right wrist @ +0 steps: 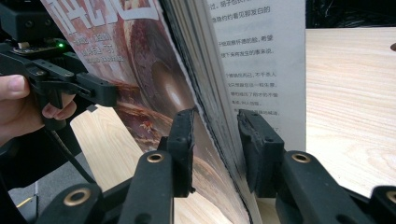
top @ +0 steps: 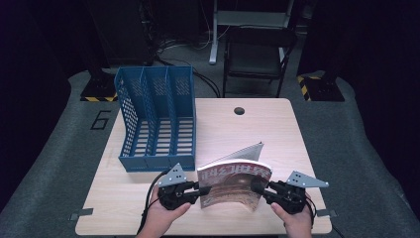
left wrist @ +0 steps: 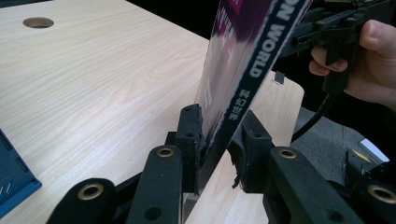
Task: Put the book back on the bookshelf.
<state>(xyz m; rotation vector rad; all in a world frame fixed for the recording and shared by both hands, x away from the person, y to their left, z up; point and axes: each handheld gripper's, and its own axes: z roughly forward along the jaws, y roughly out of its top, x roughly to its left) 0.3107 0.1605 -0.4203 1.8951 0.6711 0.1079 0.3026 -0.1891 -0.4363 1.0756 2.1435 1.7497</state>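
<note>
A thick paperback magazine with a brown and red glossy cover (top: 234, 184) stands on its lower edge on the pale wooden table (top: 247, 129), just in front of and right of the blue perforated plastic 3-slot file rack (top: 157, 119), its back cover splayed toward the rear. The left gripper (top: 197, 189) straddles the magazine's spine edge, one pad touching the cover and the other slightly off it. The right gripper (top: 259, 187) straddles the page edge, jaws parted with small gaps on both sides.

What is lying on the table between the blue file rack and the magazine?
Nothing: in the high view, bare table separates the blue file rack from the magazine.
</note>
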